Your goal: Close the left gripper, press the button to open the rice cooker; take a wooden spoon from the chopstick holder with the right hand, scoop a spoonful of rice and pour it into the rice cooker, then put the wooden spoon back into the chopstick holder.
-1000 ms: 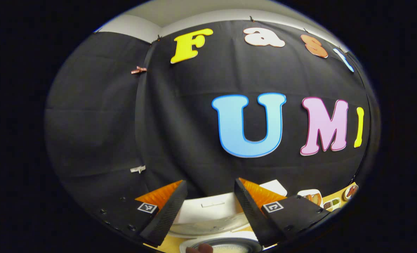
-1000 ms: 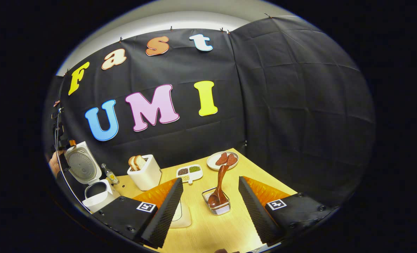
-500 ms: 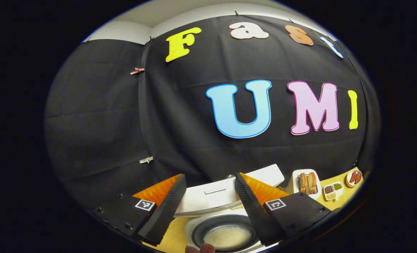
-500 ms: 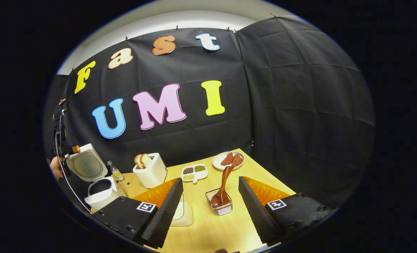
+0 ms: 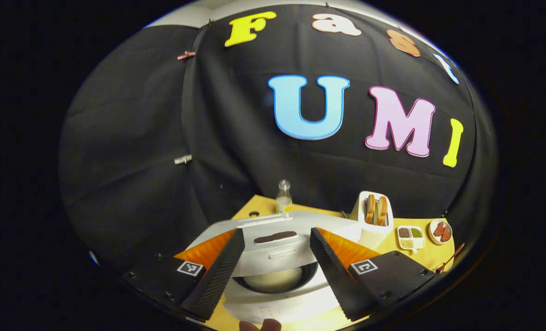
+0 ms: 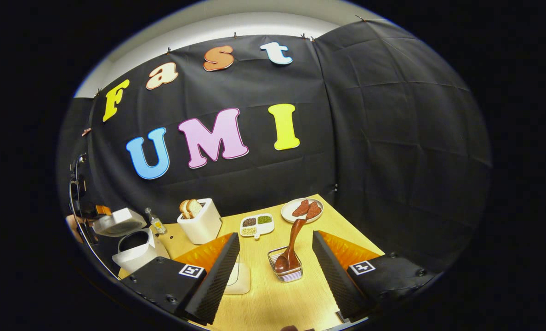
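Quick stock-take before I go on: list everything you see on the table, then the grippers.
Rice cooker: one, white, lid partly lowered, table's left end.
Wooden spoon: one, brown, standing in the holder.
Chopstick holder: one, clear, mid-table.
Toaster: one, white, two bread slices, at back.
Bottle: one, small, clear, beside the cooker.
Divided dish: one, white, holding grains.
Plate: one, white, reddish pieces, far corner.
Table: one, light wood.
Left gripper: open, over the cooker.
Right gripper: open, before the holder.

Hand-held gripper bodies

Each hand-held gripper [image 5: 276, 271] [image 6: 275, 273] is showing ridged wedge fingers on dark screw-studded blocks, each wearing a square black-and-white marker.
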Tool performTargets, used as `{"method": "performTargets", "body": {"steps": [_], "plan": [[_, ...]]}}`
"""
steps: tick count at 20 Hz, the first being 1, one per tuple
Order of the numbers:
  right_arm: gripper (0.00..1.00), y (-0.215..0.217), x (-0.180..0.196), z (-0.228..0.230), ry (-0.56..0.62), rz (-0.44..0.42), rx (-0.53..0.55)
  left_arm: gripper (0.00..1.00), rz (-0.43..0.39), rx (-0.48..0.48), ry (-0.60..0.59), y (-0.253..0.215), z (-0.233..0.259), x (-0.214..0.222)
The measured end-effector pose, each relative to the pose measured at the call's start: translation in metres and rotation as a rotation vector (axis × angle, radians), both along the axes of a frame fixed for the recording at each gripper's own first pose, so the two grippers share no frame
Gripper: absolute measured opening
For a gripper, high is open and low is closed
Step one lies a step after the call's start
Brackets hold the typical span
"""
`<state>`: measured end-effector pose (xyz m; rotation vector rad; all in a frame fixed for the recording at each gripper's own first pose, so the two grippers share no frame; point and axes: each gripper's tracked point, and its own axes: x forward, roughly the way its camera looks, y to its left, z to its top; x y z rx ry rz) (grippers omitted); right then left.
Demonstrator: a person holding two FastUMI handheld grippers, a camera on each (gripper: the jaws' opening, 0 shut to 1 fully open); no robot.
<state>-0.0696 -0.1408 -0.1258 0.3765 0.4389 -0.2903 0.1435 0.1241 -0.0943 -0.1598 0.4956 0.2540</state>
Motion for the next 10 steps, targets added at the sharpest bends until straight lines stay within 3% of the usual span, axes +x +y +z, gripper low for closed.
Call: {"method": "performTargets", "body": {"steps": [4, 8, 10], "plan": [[0.98, -0.003, -0.004, -0.006, 0.009, -0.003, 0.023, 1.0, -0.004, -0.012, 0.04, -0.009, -0.025, -0.008], [0.99, -0.005, -0.006, -0.012, 0.017, -0.011, 0.039, 1.0, 0.033, -0.106, 0.096, -0.008, -0.053, -0.013], [0.98, -0.005, -0.006, -0.013, 0.019, -0.009, 0.04, 0.99, 0.045, -0.079, 0.123, -0.002, -0.069, -0.015]]}}
